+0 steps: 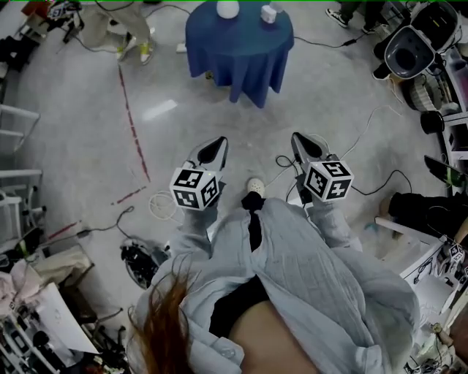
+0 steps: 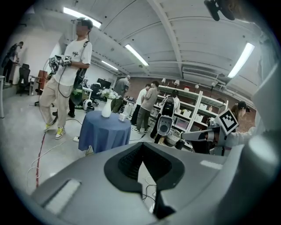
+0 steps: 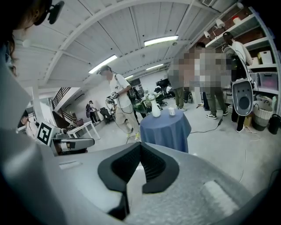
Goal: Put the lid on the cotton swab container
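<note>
Left gripper: We find the left gripper [image 1: 217, 146] at centre-left of the head view, close in front of the wearer's grey shirt [image 1: 322, 270]. In its own view the left gripper [image 2: 141, 146] has its claw narrow, the black pads meeting at the tips with nothing between them.
Right gripper: The right gripper [image 1: 301, 142] sits just right of centre, level with its partner and apart from it. In its own view the right gripper [image 3: 139, 145] also has its pads pressed together at the tips, and they hold nothing.
Table: A round table [image 1: 241, 55] under a blue cloth stands at the top centre of the head view, well apart from both grippers.
Task's thing: On the tabletop we see a white vase [image 1: 228, 9] and, near it to the right, a small white container [image 1: 269, 12]. It is too small for us to tell whether a lid is on it.
Floor: Loose cables [image 1: 157, 204] lie on the grey floor at lower left of the grippers.
Bystander: A person in a white shirt [image 2: 72, 59] stands at the upper left of the left gripper view.
</note>
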Tool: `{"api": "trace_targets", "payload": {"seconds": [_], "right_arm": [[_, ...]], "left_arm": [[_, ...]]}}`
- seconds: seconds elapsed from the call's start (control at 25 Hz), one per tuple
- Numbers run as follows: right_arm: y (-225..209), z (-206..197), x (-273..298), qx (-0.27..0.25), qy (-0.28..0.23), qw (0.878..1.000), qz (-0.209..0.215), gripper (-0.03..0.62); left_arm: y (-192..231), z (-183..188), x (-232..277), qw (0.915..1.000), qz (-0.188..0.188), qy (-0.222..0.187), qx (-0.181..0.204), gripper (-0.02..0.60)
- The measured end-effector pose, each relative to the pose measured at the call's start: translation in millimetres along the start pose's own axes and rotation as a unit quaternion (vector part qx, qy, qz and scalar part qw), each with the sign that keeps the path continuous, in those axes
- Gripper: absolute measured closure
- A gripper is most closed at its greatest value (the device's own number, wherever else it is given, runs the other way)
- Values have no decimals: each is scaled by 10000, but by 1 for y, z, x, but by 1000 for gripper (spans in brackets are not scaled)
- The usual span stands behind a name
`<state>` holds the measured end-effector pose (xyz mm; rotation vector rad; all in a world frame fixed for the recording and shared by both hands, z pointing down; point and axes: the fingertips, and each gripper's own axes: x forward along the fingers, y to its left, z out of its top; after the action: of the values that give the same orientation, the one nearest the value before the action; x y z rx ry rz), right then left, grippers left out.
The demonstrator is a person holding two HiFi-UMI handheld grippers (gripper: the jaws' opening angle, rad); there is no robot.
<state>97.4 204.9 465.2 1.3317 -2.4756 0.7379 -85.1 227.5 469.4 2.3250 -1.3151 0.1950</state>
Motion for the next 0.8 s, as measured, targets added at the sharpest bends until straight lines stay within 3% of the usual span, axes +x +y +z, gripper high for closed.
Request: {"api": "trace_targets", "payload": {"seconds": [0.8], "right_arm": [[-76, 30, 32, 19, 7, 10000, 36, 592]], "left_arm": [[-4, 20, 79, 9999, 96, -15, 55, 563]]}}
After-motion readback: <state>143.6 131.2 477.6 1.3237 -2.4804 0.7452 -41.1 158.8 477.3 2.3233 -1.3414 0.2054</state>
